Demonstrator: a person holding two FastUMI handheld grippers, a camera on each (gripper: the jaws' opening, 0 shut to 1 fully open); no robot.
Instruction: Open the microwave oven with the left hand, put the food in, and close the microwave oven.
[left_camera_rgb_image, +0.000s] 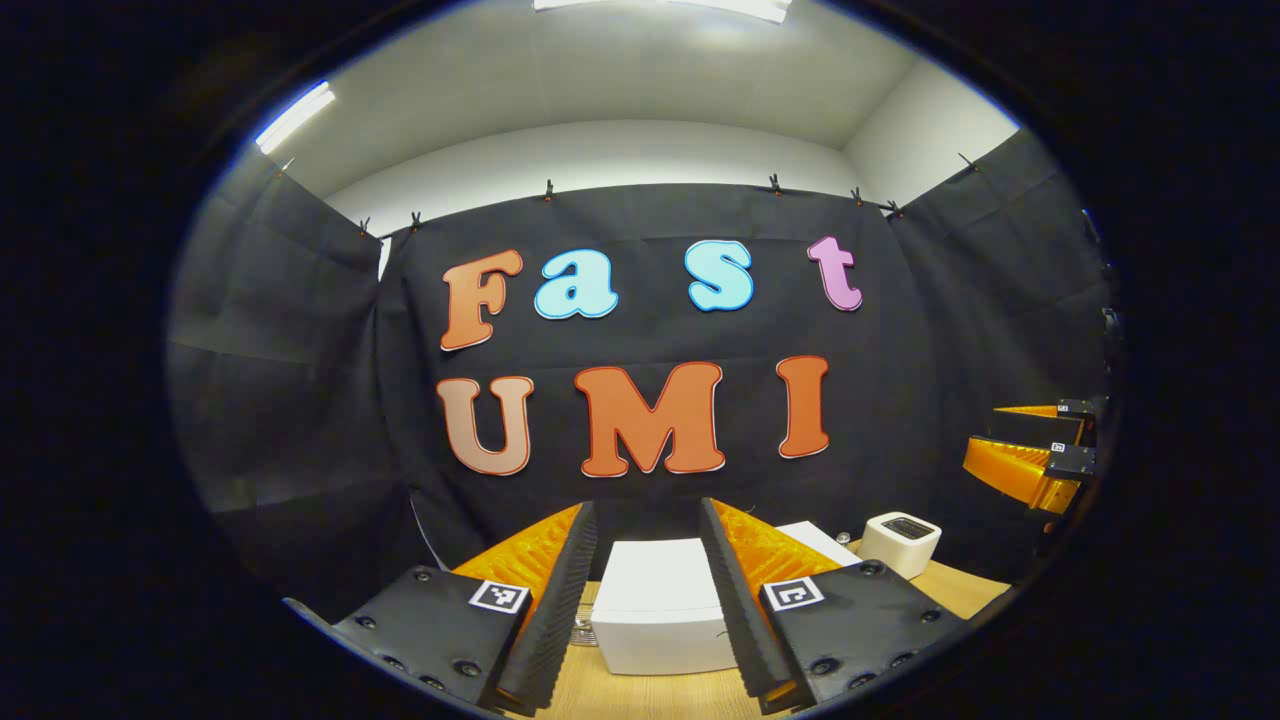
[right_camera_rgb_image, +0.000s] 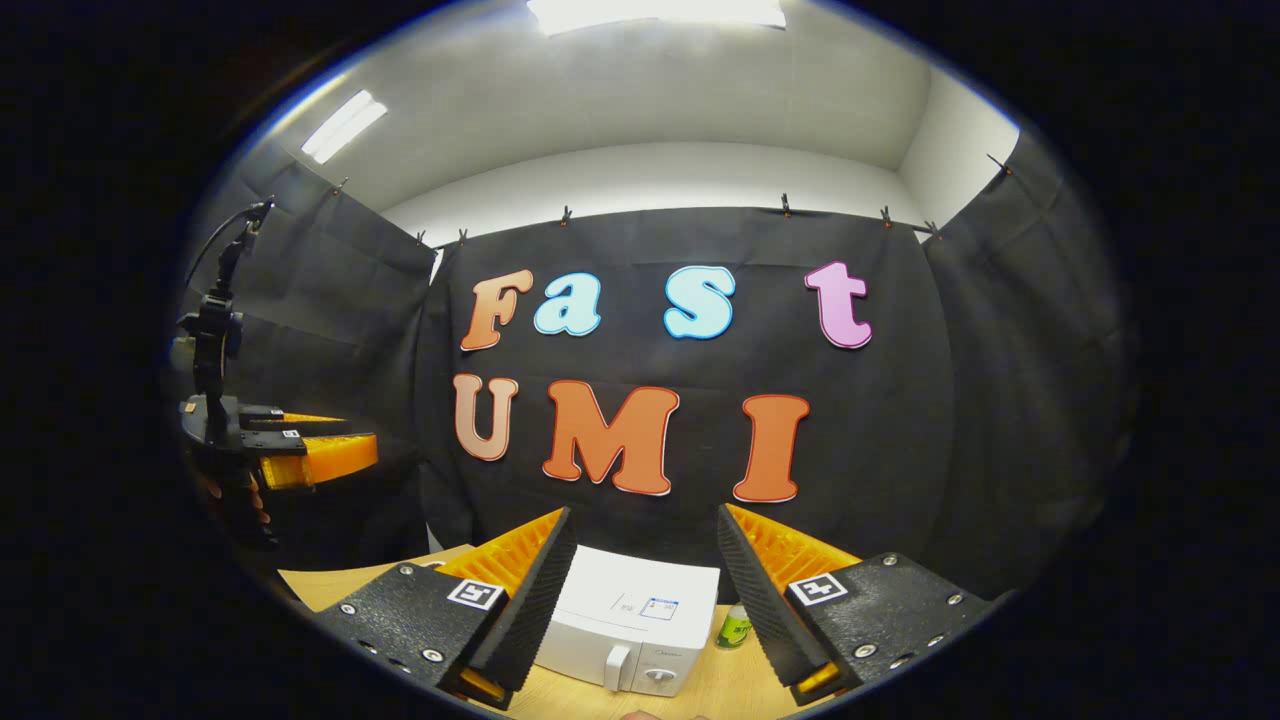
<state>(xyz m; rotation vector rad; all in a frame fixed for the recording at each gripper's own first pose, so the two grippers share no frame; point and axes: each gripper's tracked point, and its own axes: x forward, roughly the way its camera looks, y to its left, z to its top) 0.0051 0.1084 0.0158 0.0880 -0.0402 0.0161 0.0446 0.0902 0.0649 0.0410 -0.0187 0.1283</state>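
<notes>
The left gripper (left_camera_rgb_image: 648, 600) is held above the wooden table (left_camera_rgb_image: 650, 695), with its two fingers spread apart and nothing between them. In the left gripper view, a white box-shaped appliance, the microwave oven (left_camera_rgb_image: 655, 610), is seen between the fingers, standing on the table near its back edge, close to the black cloth wall (left_camera_rgb_image: 300, 400). A smaller white box with a dark top (left_camera_rgb_image: 900, 540) stands further to the right on the table, apart from the microwave oven. At the right edge of this view the right gripper (left_camera_rgb_image: 1030, 450) is seen, raised well above the table.

In the right gripper view, the right gripper (right_camera_rgb_image: 645, 610) is also held with its fingers apart and empty. The microwave oven (right_camera_rgb_image: 635, 625) is seen below them with its door closed; a handle and a round knob are visible on its front. A small green and white container (right_camera_rgb_image: 735, 630) stands just beside the microwave oven, on its right side. The food cannot be identified with certainty. At the left edge, the left gripper (right_camera_rgb_image: 320, 440) is seen, held by a hand (right_camera_rgb_image: 235, 495) high above the table's left part.
</notes>
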